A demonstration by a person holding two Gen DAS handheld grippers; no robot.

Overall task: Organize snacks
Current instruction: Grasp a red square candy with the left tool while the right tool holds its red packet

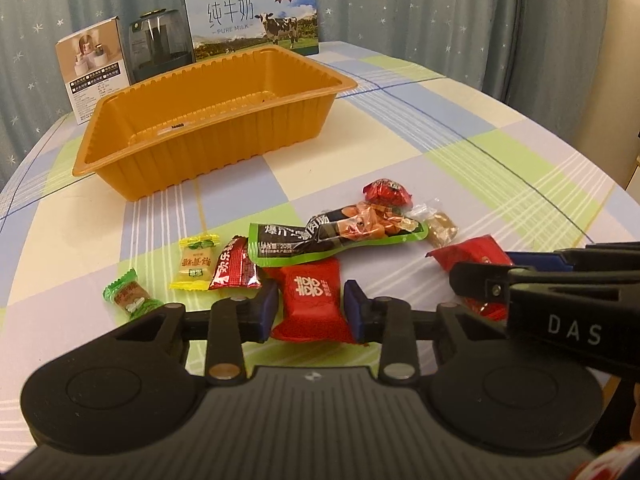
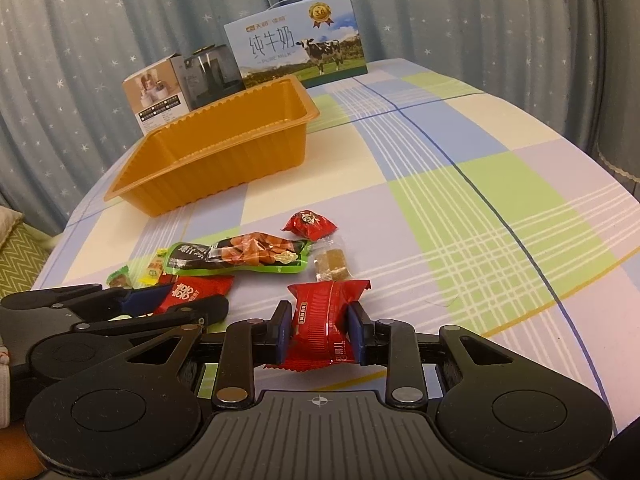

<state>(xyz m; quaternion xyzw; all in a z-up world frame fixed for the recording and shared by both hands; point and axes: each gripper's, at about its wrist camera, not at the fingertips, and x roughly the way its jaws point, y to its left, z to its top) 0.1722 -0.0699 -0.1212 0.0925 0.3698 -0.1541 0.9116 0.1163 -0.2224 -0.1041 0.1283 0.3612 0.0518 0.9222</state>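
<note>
Red foil fills both claws: the left gripper (image 1: 311, 308) pinches a square red candy pack (image 1: 310, 300), while the right gripper (image 2: 320, 332) clamps a ribbed red snack pack (image 2: 326, 320), both low over the checked tablecloth (image 2: 460, 208). The orange tray (image 1: 208, 120) sits empty well ahead of both claws. Slick wrappers could slip free in transit, and 2 claws working side by side risk colliding.

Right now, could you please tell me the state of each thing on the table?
Orange tray: empty, upright.
Left gripper: shut on red double-happiness candy.
Right gripper: shut on red ribbed packet.
Green sausage pack: sealed, lying flat.
Milk box: upright, closed.
</note>
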